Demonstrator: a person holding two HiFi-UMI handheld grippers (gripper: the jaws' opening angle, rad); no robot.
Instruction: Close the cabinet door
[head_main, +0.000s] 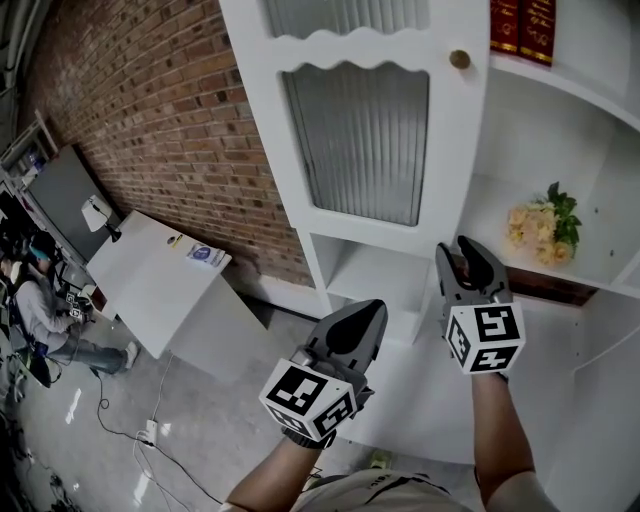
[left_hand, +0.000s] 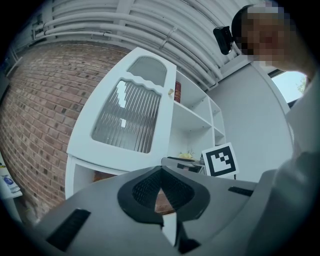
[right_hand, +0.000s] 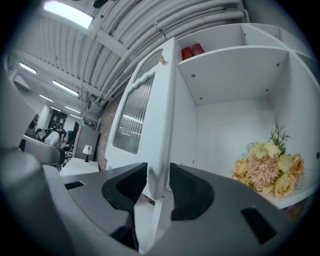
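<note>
1. Cabinet door (head_main: 365, 140) is standing open across the upper centre of the head view, with its ribbed glass facing out and its knob (head_main: 460, 59) at upper right.
2. Right gripper (head_main: 462, 250), centre-right, is clamping the door's lower free edge. Jaws are narrow, one pad on each face of the panel.
3. Left gripper (head_main: 372, 308) is hovering at lower centre, jaws pressed together, gripping nothing and not touching the door.
4. Flowers (head_main: 543, 228) are lying on the shelf (head_main: 610, 272) at right.
5. Red books (head_main: 523, 28) are standing at top right.

Smooth painted cabinet door (head_main: 455, 150), ribbed glass pane (head_main: 360, 140).
</note>
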